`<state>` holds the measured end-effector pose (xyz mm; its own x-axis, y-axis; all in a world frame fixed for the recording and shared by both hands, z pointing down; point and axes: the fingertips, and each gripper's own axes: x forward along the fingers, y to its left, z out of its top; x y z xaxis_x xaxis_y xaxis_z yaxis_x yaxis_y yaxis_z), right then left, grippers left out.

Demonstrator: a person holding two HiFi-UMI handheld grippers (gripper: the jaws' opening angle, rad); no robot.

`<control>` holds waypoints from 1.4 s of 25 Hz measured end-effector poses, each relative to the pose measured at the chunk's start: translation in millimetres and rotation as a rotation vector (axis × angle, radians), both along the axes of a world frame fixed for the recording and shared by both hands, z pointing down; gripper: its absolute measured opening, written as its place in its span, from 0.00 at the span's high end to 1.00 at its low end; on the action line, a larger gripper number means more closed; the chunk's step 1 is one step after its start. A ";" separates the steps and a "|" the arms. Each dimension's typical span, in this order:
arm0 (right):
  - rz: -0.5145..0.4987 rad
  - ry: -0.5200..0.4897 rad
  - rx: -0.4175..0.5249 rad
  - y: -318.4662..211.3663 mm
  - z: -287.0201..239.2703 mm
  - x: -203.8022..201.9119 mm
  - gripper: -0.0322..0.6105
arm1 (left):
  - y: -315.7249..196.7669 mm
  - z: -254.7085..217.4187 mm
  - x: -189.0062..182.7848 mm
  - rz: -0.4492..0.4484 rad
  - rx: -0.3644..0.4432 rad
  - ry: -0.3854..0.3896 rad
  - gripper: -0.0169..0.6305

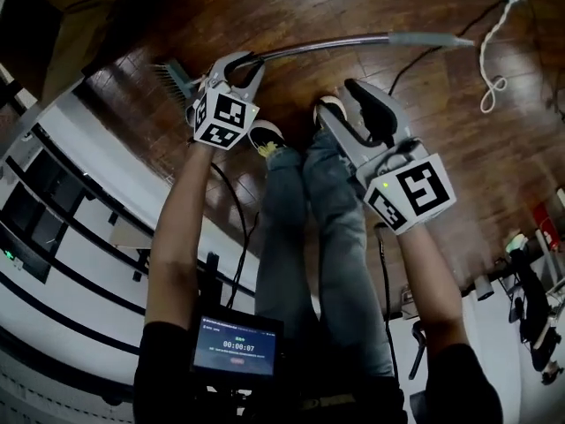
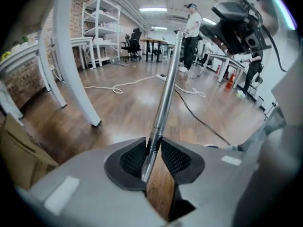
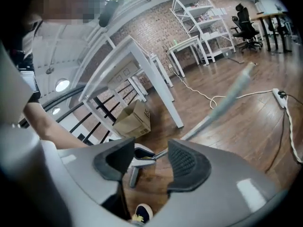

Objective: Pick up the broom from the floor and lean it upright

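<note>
Holding the broom pretty low down here: the left gripper is clamped on the shiny metal handle just beside the bristle head, with its pads pinching the tube from both sides. The right gripper is spread wide with nothing in it. In its own view the handle runs past beyond the jaws, not between them.

The broom slants across over the wood floor, with the grey grip sleeve at the far end. I can't tell if the bristles touch the floor.

My guess on handling is that it's light and stiff, but that polished tube looks slick. With only one pinch near the head, the long end could swing or roll in the pads. I'd have the free claw grab further up, ideally on the grey sleeve, which looks less slippery.
</note>
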<state>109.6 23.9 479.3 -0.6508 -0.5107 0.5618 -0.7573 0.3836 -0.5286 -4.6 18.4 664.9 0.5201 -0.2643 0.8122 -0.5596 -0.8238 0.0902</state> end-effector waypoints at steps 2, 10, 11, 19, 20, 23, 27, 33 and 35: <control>0.061 -0.019 0.043 -17.9 -25.1 2.5 0.54 | -15.4 -34.9 -14.5 -0.078 0.040 0.051 0.79; 0.002 -0.127 0.249 -117.7 -123.7 -78.2 0.49 | -10.6 -122.1 -53.0 -0.207 0.117 0.148 0.81; -0.035 -0.122 0.286 -124.6 -137.3 -100.4 0.64 | -9.3 -130.1 -60.7 -0.230 0.128 0.140 0.81; -0.494 -0.143 0.522 -95.7 -228.0 -264.7 0.85 | -15.0 -182.6 -121.0 -0.485 0.204 0.211 0.82; -0.530 -0.148 0.530 -93.3 -234.2 -277.0 0.85 | -18.5 -187.8 -127.3 -0.518 0.212 0.222 0.82; -0.592 -0.123 0.528 -97.3 -238.9 -299.4 0.85 | -22.4 -199.5 -144.6 -0.591 0.230 0.255 0.76; -0.662 -0.151 0.536 -119.1 -238.2 -323.0 0.85 | -13.1 -214.4 -179.1 -0.713 0.271 0.275 0.81; -0.790 -0.256 0.460 -144.0 -225.0 -365.8 0.85 | 32.9 -214.9 -222.3 -0.792 0.248 0.263 0.95; -0.849 -0.271 0.436 -150.2 -219.7 -378.1 0.85 | 39.1 -213.3 -230.8 -0.837 0.245 0.276 0.95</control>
